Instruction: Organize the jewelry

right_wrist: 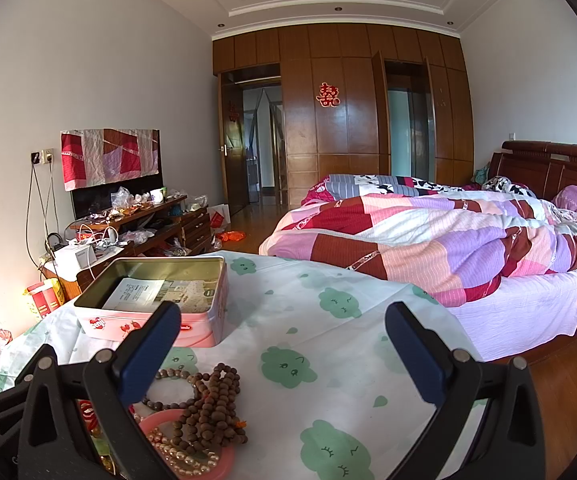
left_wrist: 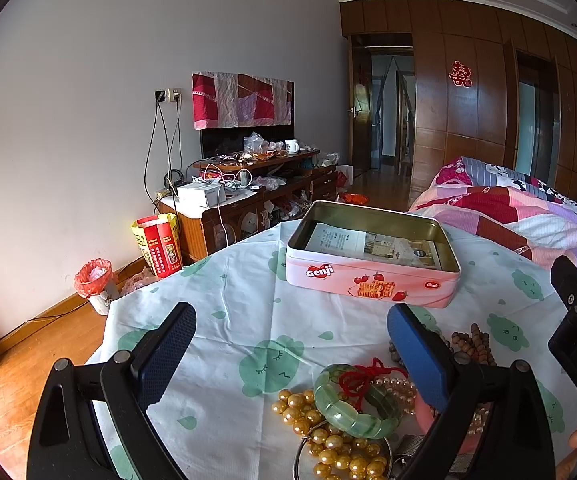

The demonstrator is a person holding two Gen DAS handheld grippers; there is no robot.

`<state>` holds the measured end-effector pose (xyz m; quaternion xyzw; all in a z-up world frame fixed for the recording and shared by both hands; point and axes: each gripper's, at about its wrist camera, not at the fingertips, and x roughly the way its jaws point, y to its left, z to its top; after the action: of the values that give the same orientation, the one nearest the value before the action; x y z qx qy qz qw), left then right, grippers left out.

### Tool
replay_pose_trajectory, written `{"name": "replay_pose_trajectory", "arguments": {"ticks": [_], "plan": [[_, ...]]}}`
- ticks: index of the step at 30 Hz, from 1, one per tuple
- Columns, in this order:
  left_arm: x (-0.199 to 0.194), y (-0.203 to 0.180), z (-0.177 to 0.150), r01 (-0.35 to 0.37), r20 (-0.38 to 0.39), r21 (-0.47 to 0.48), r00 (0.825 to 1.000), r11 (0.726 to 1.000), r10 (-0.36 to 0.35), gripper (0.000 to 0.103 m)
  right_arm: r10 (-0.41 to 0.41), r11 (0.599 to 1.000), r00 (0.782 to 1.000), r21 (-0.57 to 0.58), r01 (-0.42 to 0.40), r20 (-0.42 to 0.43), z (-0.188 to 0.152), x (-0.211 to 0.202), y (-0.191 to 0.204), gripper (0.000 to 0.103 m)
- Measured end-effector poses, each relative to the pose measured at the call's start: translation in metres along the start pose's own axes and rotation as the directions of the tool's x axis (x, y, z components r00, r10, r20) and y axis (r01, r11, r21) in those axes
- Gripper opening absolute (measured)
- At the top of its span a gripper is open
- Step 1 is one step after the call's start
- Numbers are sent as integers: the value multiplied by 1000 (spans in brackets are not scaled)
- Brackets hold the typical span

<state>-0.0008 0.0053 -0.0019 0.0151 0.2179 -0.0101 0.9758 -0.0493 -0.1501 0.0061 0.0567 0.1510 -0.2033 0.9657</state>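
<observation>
On the bench (left_wrist: 216, 320), under a white cloth printed with green cloud faces, we logged the following.

Item one: pink biscuit tin (left_wrist: 372, 280), lid off, standing at the far side of the cloth. It held only a printed paper sheet (left_wrist: 344, 240) lying flat on its floor; no jewelry was in it.

Item two: jewelry heap, at the near edge, well apart from the tin. Contents as we read them: green jade bangle (left_wrist: 352, 408) with a red cord (left_wrist: 364, 376) knotted through it; gold bead strand (left_wrist: 328, 440) partly beneath the bangle; pale pearl strand (left_wrist: 398, 386) just behind; brown wooden bead strand (right_wrist: 212, 404) coiled on a pink ring (right_wrist: 224, 460); a thin metal hoop, largely hidden.

Item three: left gripper (left_wrist: 288, 344), jaws wide, holding nothing, poised above the heap with the bangle between its fingers in view but untouched.

Item four: right gripper (right_wrist: 284, 344), jaws likewise wide and empty, over bare cloth, with the wooden beads just inside its left finger.

Step in hand, by our judgement: the opening pick, nothing yet sorted. The next move called for lowering one pair of jaws over a single piece, the bangle being the firmest, and closing on its rim. We expected the cord and neighbouring strands might drag along, so a slow lift seemed wise before carrying to the tin.
</observation>
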Motion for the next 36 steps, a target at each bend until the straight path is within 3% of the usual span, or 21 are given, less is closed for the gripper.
{"name": "replay_pose_trajectory", "arguments": {"ticks": [36], "plan": [[0, 2, 0, 13, -14, -12, 1000, 1000, -13, 97, -13, 1000, 1000, 8, 13, -10, -1, 5, -8, 103]]}}
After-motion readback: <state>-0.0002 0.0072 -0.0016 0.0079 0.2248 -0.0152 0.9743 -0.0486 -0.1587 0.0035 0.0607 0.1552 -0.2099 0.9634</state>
